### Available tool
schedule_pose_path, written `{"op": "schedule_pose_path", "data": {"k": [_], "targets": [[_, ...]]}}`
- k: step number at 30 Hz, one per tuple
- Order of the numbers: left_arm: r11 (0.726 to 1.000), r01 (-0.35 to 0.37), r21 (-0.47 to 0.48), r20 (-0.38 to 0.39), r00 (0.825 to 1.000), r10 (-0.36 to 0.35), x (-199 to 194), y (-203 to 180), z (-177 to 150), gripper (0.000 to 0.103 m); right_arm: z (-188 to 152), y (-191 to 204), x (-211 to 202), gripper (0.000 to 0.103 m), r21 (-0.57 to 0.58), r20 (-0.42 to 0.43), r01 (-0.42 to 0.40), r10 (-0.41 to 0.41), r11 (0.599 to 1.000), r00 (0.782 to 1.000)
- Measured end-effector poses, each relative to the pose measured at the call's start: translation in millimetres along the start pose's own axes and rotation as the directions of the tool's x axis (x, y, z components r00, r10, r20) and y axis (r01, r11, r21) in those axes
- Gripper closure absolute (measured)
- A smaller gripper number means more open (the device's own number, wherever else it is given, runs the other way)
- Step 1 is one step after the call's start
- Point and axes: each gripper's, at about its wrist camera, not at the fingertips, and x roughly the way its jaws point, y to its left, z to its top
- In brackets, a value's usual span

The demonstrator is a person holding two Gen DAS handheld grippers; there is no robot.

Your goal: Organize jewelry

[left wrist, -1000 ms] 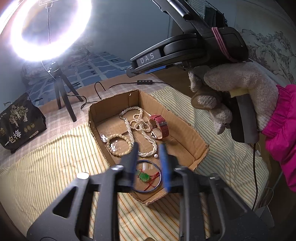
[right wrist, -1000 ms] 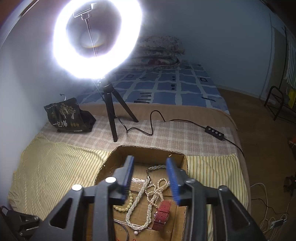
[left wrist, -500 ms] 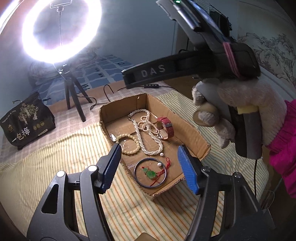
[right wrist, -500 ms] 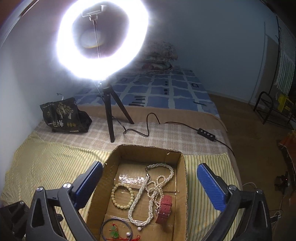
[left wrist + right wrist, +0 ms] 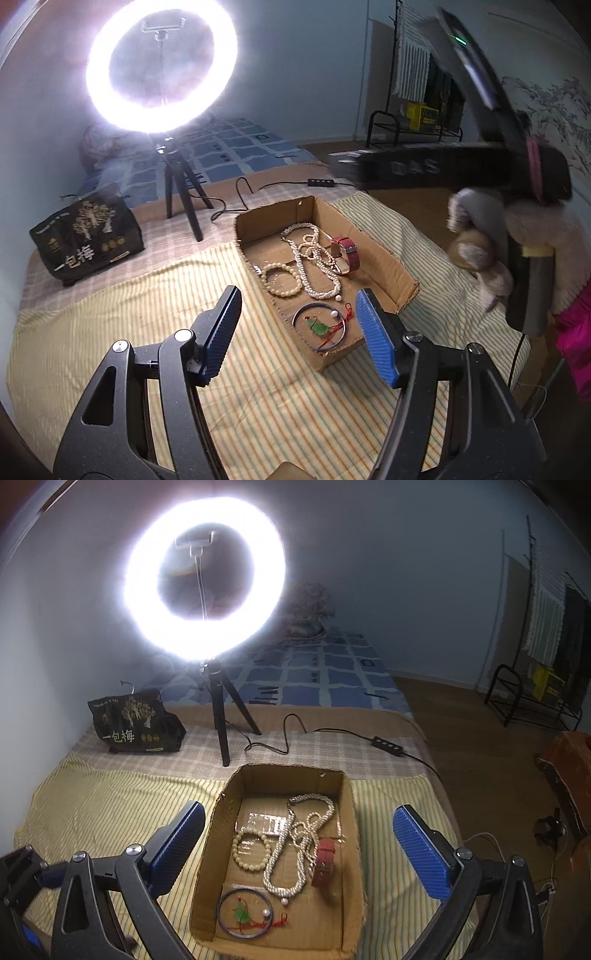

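Two tools are hanging over the bed with their blue pads spread wide and nothing between them: the left tool (image 5: 297, 334) is hovering above the near end of a cardboard box (image 5: 400, 275), and the right tool (image 5: 297, 849) is straddling the same box (image 5: 207, 893) from the foot side of the bed. All the jewelry is lying inside the box, which is sitting on a yellow striped blanket (image 5: 96, 805) toward the bed's right edge. A blue bangle (image 5: 245, 912) with a green pendant and red cord is lying at the near end, a cream bead bracelet (image 5: 252, 849) is resting beside the box's left wall, a long pearl necklace (image 5: 295, 845) is snaking down the middle, and a red watch (image 5: 324, 862) is touching the necklace on its right. Behind the box a glowing ring light (image 5: 205, 578) is standing on a tripod, and a black bag (image 5: 135, 722) is sitting near the bed's left edge. In the left view, a gloved right hand (image 5: 517, 251) is gripping the right tool's handle.
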Motion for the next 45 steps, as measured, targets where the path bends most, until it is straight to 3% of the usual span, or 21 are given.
{"op": "schedule_pose_path", "data": {"k": [13,20,34,37,45], "targets": [[0.996,-0.074,-0.052,0.065,0.995,0.078,-61,7,-11,0.013,-51,0,-84,0.000,-0.002,0.055,0.079,-0.079,0.997,0.995],[0.993,-0.119,-0.026,0.078,0.990,0.120,-77,-2,-20,0.012,-81,10,-116,0.000,-0.020,0.093,0.123,-0.121,0.992,0.988],[0.989,-0.142,-0.035,0.063,0.988,0.144,-85,-7,-25,0.012,-106,14,-141,0.000,0.002,0.112,0.147,-0.147,0.989,0.983],[0.986,-0.158,-0.050,0.060,0.985,0.161,-88,-5,-25,0.000,-106,14,-143,0.000,0.002,0.116,0.149,-0.148,0.989,0.982],[0.986,-0.158,-0.056,0.082,0.983,0.163,-97,-4,-24,0.000,-107,15,-144,0.000,0.001,0.116,0.150,-0.150,0.989,0.982]]}}
